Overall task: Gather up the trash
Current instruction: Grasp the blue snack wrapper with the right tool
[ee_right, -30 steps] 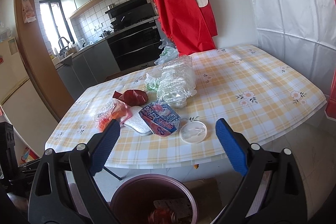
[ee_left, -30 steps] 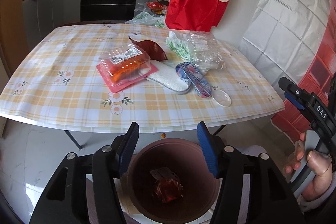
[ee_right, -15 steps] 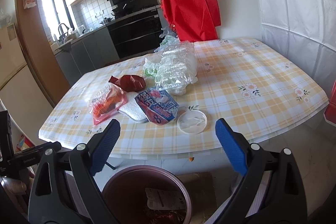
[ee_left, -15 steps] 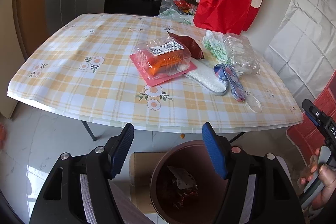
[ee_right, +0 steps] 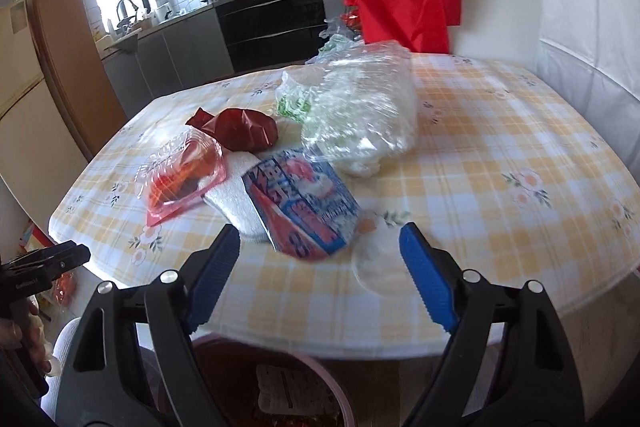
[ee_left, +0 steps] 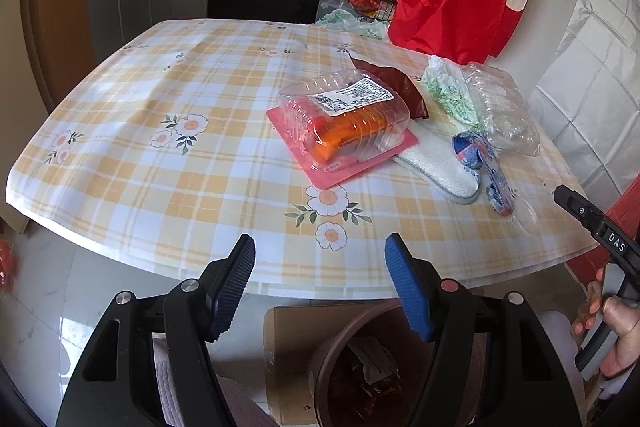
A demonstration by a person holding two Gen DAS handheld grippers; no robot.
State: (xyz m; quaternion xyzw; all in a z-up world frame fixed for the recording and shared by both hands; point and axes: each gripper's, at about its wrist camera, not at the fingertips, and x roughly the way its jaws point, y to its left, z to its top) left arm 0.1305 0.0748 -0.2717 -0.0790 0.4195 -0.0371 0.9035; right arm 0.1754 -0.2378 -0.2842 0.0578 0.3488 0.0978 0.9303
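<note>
left tool [ee_left: 320, 283]: jaws apart, empty | right tool [ee_right: 320, 259]: jaws closing, empty

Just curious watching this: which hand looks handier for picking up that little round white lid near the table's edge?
Right, probably. The right gripper is empty, its jaws closing, and the lid lies just ahead between its fingers. The left gripper faces bare tablecloth.

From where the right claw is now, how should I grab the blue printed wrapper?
Probably by the wrapper's near edge, coming from the table's front edge. It lies flat, partly on the white pad, so that overhanging side likely gives the right claw, now closing and empty, something to pinch.
</note>
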